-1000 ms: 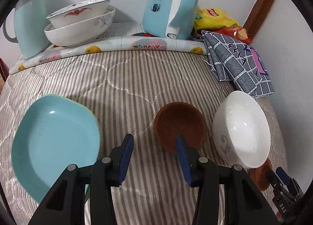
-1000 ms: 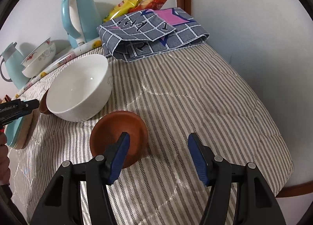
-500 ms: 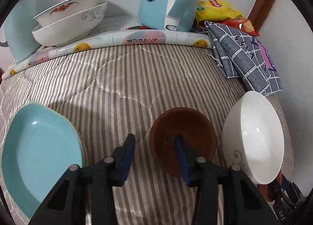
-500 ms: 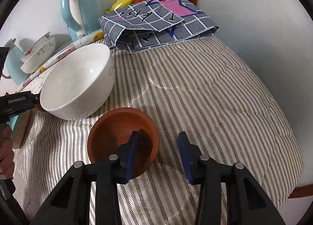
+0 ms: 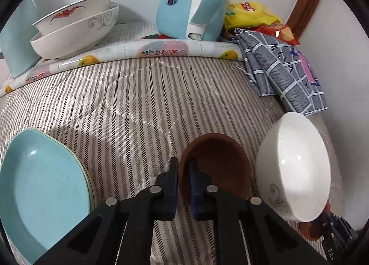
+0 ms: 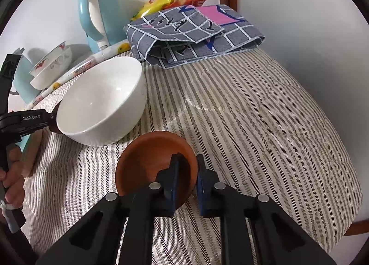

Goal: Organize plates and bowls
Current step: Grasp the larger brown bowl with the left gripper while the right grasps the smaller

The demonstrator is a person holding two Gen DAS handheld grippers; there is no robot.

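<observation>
My left tongs (image 5: 183,174) pinch the near rim of a brown bowl (image 5: 219,166), one finger inside, one outside. My right tongs (image 6: 186,172) pinch a second brown bowl (image 6: 152,161) the same way. A white bowl (image 5: 293,172) sits just right of the left tongs, touching or nearly touching the bowl they hold. A stack of turquoise plates (image 5: 39,195) lies to their left. Farther ahead stand two nested patterned bowls (image 5: 76,27) and a blue kettle (image 5: 191,0). I judge each thin rim grip could slip when lifted, tipping a bowl, or knocking the white one on the soft striped quilt (image 5: 138,103).
</observation>
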